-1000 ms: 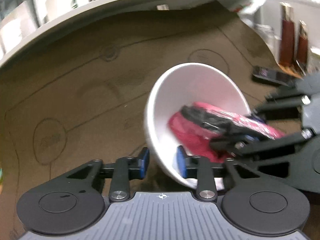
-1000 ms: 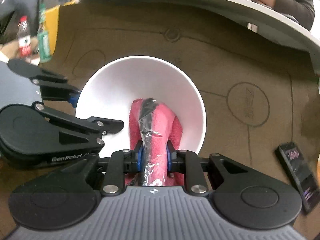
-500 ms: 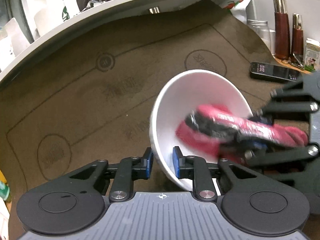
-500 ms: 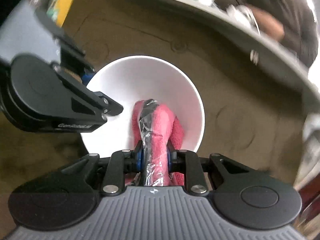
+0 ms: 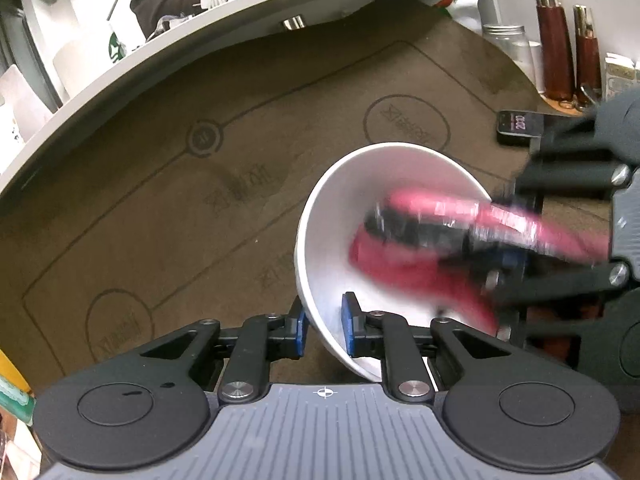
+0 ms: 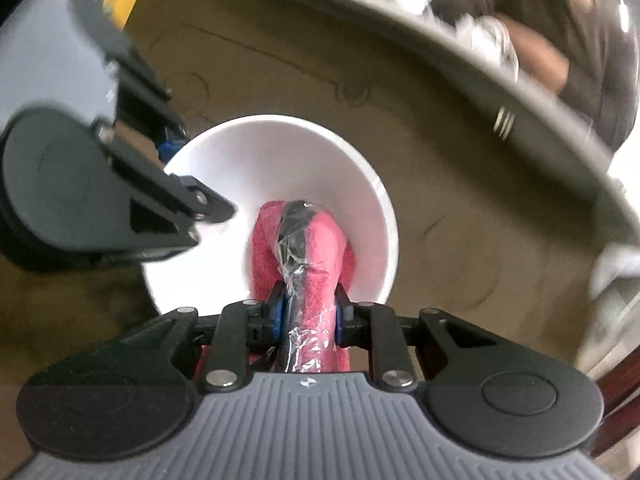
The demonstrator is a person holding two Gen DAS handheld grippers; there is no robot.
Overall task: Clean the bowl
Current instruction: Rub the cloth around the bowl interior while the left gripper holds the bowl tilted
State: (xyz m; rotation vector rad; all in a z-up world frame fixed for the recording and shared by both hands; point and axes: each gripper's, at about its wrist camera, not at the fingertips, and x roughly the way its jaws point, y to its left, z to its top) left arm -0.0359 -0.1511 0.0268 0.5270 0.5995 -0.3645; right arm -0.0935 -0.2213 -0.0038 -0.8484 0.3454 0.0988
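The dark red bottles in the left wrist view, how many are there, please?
2: the taller dark red bottle at the upper right, the shorter bottle just right of it. Others may be hidden.

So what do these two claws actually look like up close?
Both match: the left claw and right claw have matte black linkage bars with silver screws, round black discs either side, a ribbed grey body bearing a small crosshair mark, and blue fingertip pads. No cables or sleeves show.

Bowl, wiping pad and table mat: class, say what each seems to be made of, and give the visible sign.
Bowl: probably glazed ceramic or hard plastic; smooth, plain white, faintly shiny wall.
Wiping pad: pink terry-like cloth, fuzzy nap, bound with dark tape under crinkled clear film.
Table mat: probably felt or cork-like; matte brown, printed lines, thin raised far edge.
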